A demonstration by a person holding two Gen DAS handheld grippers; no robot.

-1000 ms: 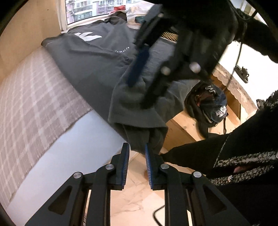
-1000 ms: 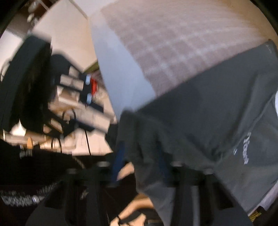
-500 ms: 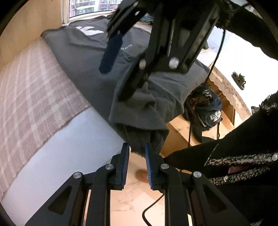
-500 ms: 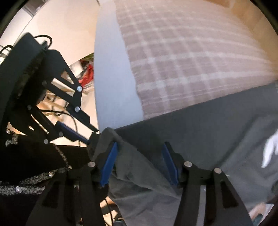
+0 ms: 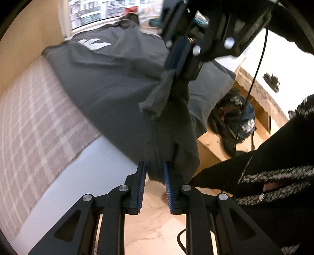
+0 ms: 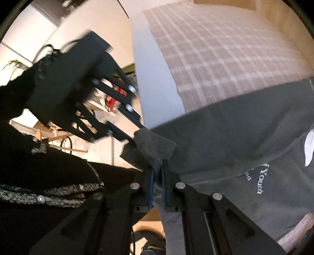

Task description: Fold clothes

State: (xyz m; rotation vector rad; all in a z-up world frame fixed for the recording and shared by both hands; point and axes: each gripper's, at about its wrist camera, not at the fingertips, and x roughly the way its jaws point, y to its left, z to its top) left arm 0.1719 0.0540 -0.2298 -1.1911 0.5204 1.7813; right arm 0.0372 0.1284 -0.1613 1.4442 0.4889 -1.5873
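Grey shirt point(image 5: 109, 78) lies unfolded across the bed point(image 5: 29, 117), its near edge pinched by the closed right gripper point(image 6: 157, 172) and nearly closed left gripper point(image 5: 153, 176), folding barely begun.

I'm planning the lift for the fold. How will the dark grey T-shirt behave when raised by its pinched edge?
Probably floppy: the dark grey T-shirt already sags and bunches below the right gripper. Likely light, since a narrow pinch holds it up. It may drag across the checked blanket.

Daylight from the window point(image 5: 88, 11) reaches my left camera; both fisheye views curve at dark edges, with motion blur smearing the right view.
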